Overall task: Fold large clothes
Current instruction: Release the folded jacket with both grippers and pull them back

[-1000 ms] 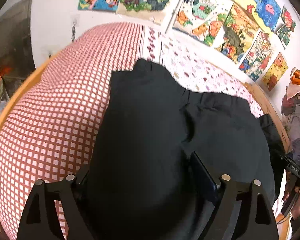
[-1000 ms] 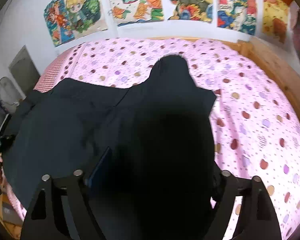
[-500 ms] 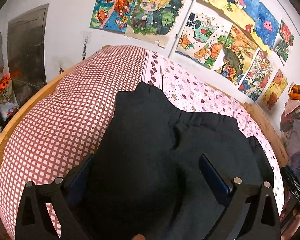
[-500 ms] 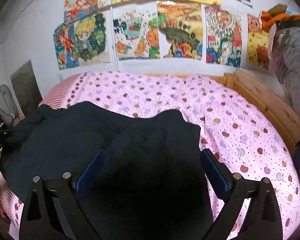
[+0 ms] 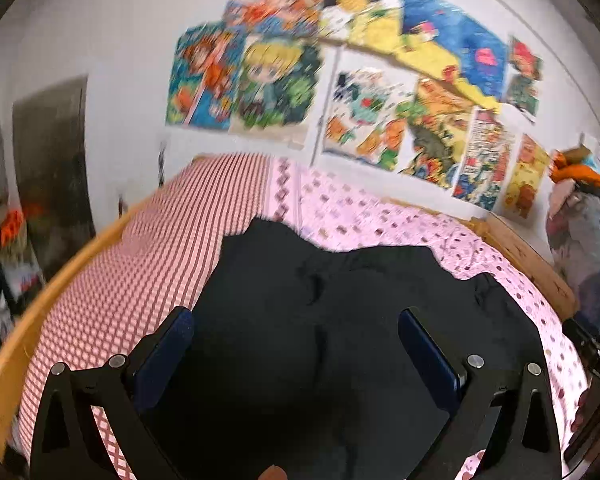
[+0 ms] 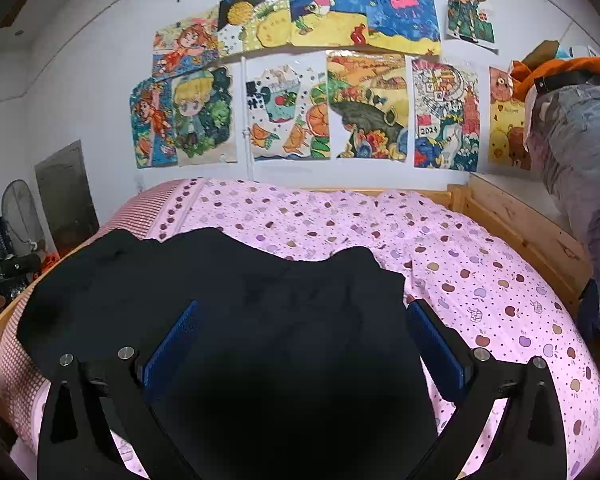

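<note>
A black garment [image 6: 228, 304] was spread on the near side of the bed [image 6: 480, 280], below drawings [image 6: 364, 104] on the far wall. The left gripper [image 5: 296, 340] and the right gripper [image 6: 304, 336] were held wide apart above it, gripping nothing, the right's jaws having just been opening. The garment's near edge was cut off; the left view was blurred.

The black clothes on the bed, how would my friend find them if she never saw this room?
Look under the wall of colourful drawings for the wooden bed with the pink apple-print sheet. Spread on its near side lies the black garment, the only plain dark thing on the patterned bedding.
</note>
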A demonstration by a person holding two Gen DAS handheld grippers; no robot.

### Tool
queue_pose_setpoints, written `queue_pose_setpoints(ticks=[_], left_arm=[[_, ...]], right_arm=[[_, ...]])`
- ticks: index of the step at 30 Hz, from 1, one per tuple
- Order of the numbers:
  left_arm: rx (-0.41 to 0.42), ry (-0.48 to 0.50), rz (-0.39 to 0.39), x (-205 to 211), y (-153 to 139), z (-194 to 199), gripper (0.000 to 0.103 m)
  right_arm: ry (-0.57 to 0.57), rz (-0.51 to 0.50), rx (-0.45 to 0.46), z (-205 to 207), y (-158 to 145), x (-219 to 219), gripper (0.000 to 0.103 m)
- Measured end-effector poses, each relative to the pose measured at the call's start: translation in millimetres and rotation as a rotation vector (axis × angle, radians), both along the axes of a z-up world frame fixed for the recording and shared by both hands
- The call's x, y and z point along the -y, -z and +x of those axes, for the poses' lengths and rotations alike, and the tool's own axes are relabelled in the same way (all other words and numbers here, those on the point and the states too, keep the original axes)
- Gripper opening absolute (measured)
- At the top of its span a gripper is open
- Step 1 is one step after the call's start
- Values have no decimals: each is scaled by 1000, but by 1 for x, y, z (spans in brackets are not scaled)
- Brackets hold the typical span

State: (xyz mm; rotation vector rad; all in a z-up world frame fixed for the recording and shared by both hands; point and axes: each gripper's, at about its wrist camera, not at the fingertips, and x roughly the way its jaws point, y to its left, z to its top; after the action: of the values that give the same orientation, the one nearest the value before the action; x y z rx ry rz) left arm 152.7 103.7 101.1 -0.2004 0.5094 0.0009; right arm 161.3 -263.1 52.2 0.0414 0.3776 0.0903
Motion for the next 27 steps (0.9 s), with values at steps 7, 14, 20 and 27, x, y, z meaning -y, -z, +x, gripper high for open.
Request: queue_pose_setpoints(ticks=[7,14,20,27], left_arm=[[105,58,97,30,-19,-30,103],[131,75,77,40,-27,-55,103],[141,70,121,49,-26,-76,103],[152,84,174,58,-21,-104,103]], right_arm=[[-80,30,26,-20,-1,-9,100],[-117,52,50,-40,-4,-15,100],[-155,70,34,-55,-3,-21,100],[-185,82,27,-76,0,-28,100]])
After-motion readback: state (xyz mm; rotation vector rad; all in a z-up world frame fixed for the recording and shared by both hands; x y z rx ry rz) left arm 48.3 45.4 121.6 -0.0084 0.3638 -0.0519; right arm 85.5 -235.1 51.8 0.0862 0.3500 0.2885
